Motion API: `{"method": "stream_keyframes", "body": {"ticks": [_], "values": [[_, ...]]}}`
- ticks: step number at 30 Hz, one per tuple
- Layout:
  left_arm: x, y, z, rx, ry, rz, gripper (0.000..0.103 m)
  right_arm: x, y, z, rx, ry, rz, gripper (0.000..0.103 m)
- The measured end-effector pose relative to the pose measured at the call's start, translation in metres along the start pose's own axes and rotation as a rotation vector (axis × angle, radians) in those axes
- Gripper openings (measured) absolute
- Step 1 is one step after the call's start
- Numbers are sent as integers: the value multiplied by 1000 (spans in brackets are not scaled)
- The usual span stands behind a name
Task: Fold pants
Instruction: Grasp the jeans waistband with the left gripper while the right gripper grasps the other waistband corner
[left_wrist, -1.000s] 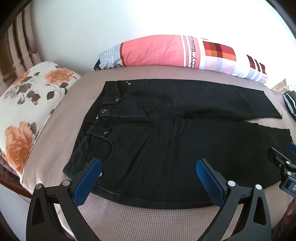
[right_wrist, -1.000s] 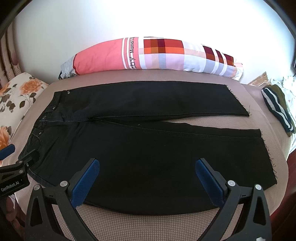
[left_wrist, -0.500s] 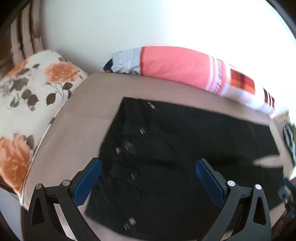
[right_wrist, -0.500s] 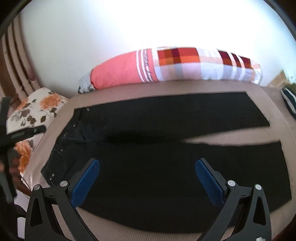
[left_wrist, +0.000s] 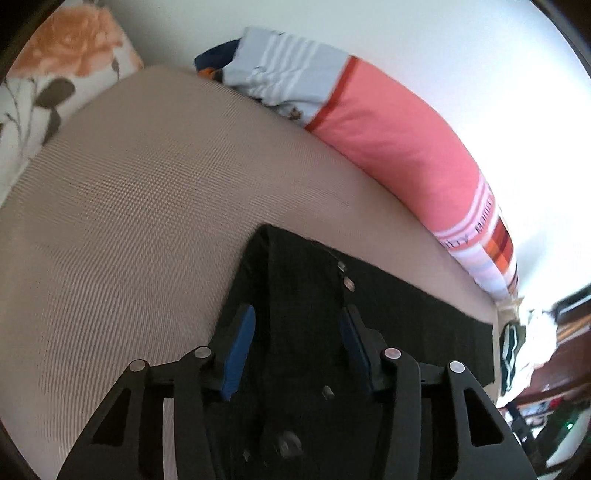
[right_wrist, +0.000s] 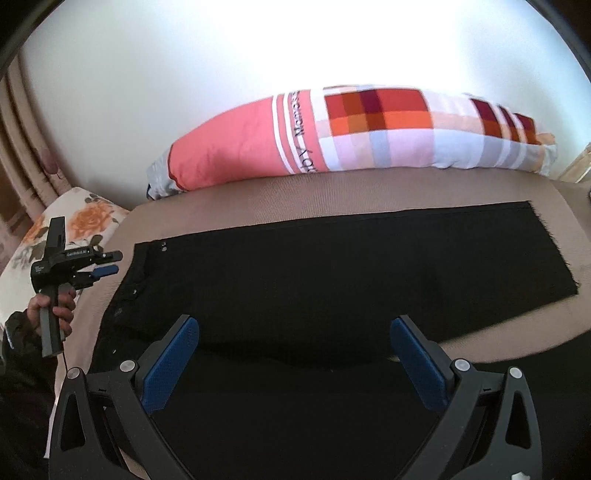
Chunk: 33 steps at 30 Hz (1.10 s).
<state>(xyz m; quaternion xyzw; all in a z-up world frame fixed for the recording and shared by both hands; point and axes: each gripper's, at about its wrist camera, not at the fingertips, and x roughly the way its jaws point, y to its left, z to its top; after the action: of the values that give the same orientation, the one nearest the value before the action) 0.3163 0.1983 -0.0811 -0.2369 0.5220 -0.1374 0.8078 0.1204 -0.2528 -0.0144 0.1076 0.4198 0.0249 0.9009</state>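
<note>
Black denim pants (right_wrist: 332, 273) lay flat on the beige woven bed cover (left_wrist: 140, 206), waistband toward the floral cushion (right_wrist: 85, 218), legs running right, w/ a long pink-and-plaid bolster pillow (right_wrist: 332, 136) behind. Left gripper (left_wrist: 295, 325) sat over the waistband corner, fingers closing w/ fabric between the blue pads (left_wrist: 242, 343); couldn't tell if they pressed yet. Right gripper (right_wrist: 295, 354) hung over the near pant leg, fingers spread wide, gripping nothing. Person's hand (right_wrist: 51, 306) held the left gripper's handle.
</note>
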Motion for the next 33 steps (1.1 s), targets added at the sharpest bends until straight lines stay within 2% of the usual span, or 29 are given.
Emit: {"method": "stream_keyframes", "body": {"ticks": [5, 10, 16, 19, 21, 23, 24, 26, 29, 33], "values": [[24, 16, 17, -32, 31, -70, 48, 37, 10, 9, 12, 44, 70, 103], [35, 17, 30, -28, 54, -160, 35, 72, 15, 18, 35, 84, 116, 103], [55, 5, 39, 9, 82, -192, 34, 101, 21, 39, -28, 109, 161, 103], [65, 4, 42, -15, 87, -232, 34, 120, 27, 60, -117, 154, 243, 103], [71, 1, 42, -32, 69, -229, 34, 138, 30, 74, -189, 205, 285, 103], [69, 2, 42, -35, 45, -234, 33, 157, 37, 89, -309, 262, 308, 103], [67, 0, 40, -31, 35, -249, 23, 164, 41, 94, -360, 281, 306, 103], [60, -8, 38, -7, 9, -268, 11, 180, 50, 105, -476, 350, 351, 103], [38, -22, 32, 39, -38, -301, 8, 196, 63, 115, -615, 441, 401, 103], [3, -46, 21, 125, -95, -344, 8, 211, 75, 123, -757, 518, 431, 102]]}}
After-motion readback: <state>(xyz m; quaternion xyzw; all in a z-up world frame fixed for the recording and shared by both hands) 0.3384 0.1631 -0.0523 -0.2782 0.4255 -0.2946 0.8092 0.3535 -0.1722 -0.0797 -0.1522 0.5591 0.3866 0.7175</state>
